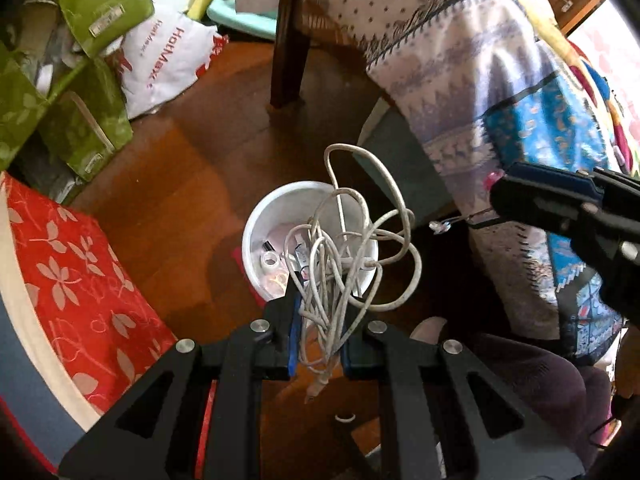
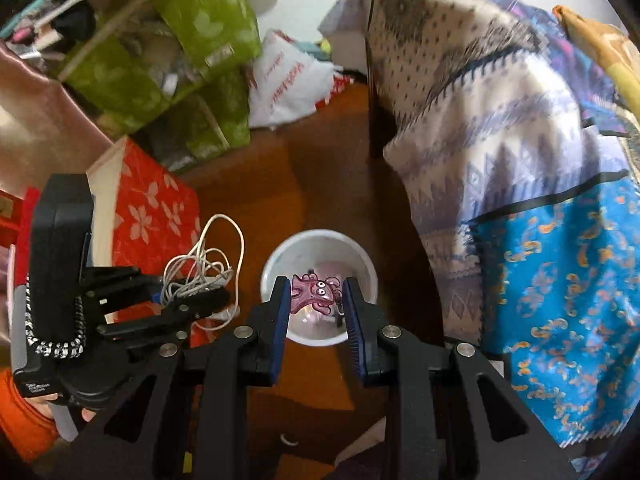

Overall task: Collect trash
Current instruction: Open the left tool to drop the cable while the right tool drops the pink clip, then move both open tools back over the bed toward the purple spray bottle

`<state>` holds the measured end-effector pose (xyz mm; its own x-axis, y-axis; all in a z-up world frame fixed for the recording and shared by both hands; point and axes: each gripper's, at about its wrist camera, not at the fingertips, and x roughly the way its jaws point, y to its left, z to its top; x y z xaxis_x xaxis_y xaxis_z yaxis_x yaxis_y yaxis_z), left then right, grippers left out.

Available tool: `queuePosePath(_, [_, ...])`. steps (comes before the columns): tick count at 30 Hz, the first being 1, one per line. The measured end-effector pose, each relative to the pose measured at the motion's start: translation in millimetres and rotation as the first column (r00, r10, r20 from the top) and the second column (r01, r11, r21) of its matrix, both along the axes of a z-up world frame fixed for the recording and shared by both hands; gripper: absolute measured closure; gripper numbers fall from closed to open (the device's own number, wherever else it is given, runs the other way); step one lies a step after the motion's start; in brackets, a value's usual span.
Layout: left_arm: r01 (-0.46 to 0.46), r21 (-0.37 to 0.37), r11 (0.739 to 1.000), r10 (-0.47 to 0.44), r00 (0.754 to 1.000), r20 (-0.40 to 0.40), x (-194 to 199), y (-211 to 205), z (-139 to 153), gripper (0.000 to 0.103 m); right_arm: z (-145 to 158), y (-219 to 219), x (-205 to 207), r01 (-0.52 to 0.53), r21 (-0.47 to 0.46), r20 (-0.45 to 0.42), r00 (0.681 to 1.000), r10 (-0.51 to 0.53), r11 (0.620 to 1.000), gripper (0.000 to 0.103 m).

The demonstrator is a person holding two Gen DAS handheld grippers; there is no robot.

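White cable (image 1: 352, 240), tangled into loose loops, clamped between the blue pads of the left hand-held gripper (image 1: 320, 320); jaws narrow, squeezed onto the bundle. Loops hanging directly over a white round bin (image 1: 256, 236) standing on the brown wooden floor (image 1: 192, 168). Inside the bin, small scraps and a clear ring-shaped piece, too small to name. At the right edge, the right hand-held gripper (image 1: 496, 196), seen from the side, with a small clear-and-pink item at its tip, possibly on a thin wire hook; blurred. Red floral cushion (image 1: 80, 272) at lower left, green leaf-print boxes (image 1: 80, 80) at upper left, a white plastic bag (image 1: 168, 60) with red lettering beside them. Dark wooden leg (image 1: 288, 40) behind the bin, patterned blankets (image 1: 480, 80) draped to the right.

From the right wrist: right hand-held gripper (image 2: 316, 300) pointing down over the same white round bin (image 2: 368, 272), jaws partly closed on a pink translucent figure (image 2: 312, 292) with googly eyes, held between the blue pads above the bin mouth. To the left, left hand-held gripper (image 2: 208, 292) beside the bin, white cable (image 2: 204, 264) bunched in its jaws, loops standing up over the red floral cushion (image 2: 152, 208). Fingers (image 2: 86, 414) and an orange sleeve (image 2: 20, 420) at the lower left. Green leaf-print boxes (image 2: 200, 40) and white plastic bag (image 2: 288, 80) beyond, patterned blankets (image 2: 520, 160) on the right.
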<state>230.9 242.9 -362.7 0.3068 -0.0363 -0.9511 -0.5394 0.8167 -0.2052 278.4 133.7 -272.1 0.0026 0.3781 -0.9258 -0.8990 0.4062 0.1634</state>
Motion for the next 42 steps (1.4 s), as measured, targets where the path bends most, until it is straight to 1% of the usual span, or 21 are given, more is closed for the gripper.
queuePosePath(3, [-0.007,-0.024,1.0,0.007,1.0,-0.012,9.1,3.1,-14.2,0.089,-10.0,6.5,0.8,-0.011,-0.024,0.004,1.0,0.011,1.0,0.079])
queuePosePath(7, [-0.027,-0.015,1.0,0.026,0.999,-0.029,17.7,5.5,-27.6,0.088,-14.8,11.3,6.1,-0.014,-0.034,-0.003,1.0,0.014,0.999,0.079])
queuePosePath(8, [-0.036,-0.028,0.999,0.035,0.999,-0.03,19.3,6.9,-30.7,0.08,-15.6,11.7,7.6,-0.013,-0.035,-0.005,1.0,0.013,0.999,0.079])
queuePosePath(10, [-0.057,-0.052,0.997,0.056,0.998,-0.037,21.0,10.6,-35.1,0.068,-16.6,11.4,11.7,-0.007,-0.036,-0.009,1.0,0.006,0.999,0.079])
queuePosePath(13, [-0.075,-0.083,0.994,0.073,0.997,-0.029,22.0,14.4,-36.9,0.067,-18.3,13.6,15.7,-0.007,-0.035,-0.02,1.0,0.006,0.999,0.079])
queuePosePath(17, [-0.081,-0.061,0.995,0.079,0.996,-0.031,18.6,17.4,-32.6,0.066,-17.6,15.4,17.3,-0.005,-0.023,-0.046,0.999,0.004,1.0,0.078])
queuePosePath(20, [-0.086,-0.065,0.994,0.085,0.996,-0.028,13.6,20.1,-30.1,0.064,-18.1,17.2,19.1,0.001,-0.014,-0.081,0.997,-0.002,1.0,0.078])
queuePosePath(23, [-0.087,-0.049,0.995,0.086,0.996,-0.024,8.2,21.3,-23.1,0.064,-22.7,19.5,21.1,0.024,-0.033,-0.106,0.994,-0.028,0.999,0.076])
queuePosePath(24, [-0.087,-0.045,0.995,0.086,0.996,-0.023,6.8,21.4,-21.5,0.064,-23.3,19.5,20.9,0.029,-0.04,-0.102,0.994,-0.033,0.999,0.071])
queuePosePath(25, [-0.088,-0.04,0.995,0.087,0.996,-0.019,5.0,20.8,-18.4,0.064,-23.5,19.0,20.6,0.034,-0.041,-0.096,0.995,-0.038,0.999,0.069])
queuePosePath(31, [-0.071,0.003,0.997,0.071,0.997,0.005,-2.9,14.9,0.4,0.064,-16.9,13.4,19.5,0.041,-0.038,-0.101,0.994,-0.044,0.998,0.069])
queuePosePath(35, [-0.066,0.026,0.997,0.065,0.998,0.023,-6.5,10.8,16.0,0.064,-1.9,2.6,15.6,0.027,-0.023,-0.06,0.998,-0.028,0.999,0.069])
queuePosePath(38, [-0.061,0.052,0.997,0.059,0.997,0.046,-9.1,6.4,32.5,0.064,10.9,-5.3,12.5,0.027,-0.001,-0.049,0.998,-0.027,1.0,0.069])
queuePosePath(42, [-0.061,0.078,0.995,0.053,0.994,0.09,-14.3,-0.6,61.4,0.064,32.3,-17.2,6.8,0.031,0.036,-0.022,0.999,-0.03,0.999,0.069])
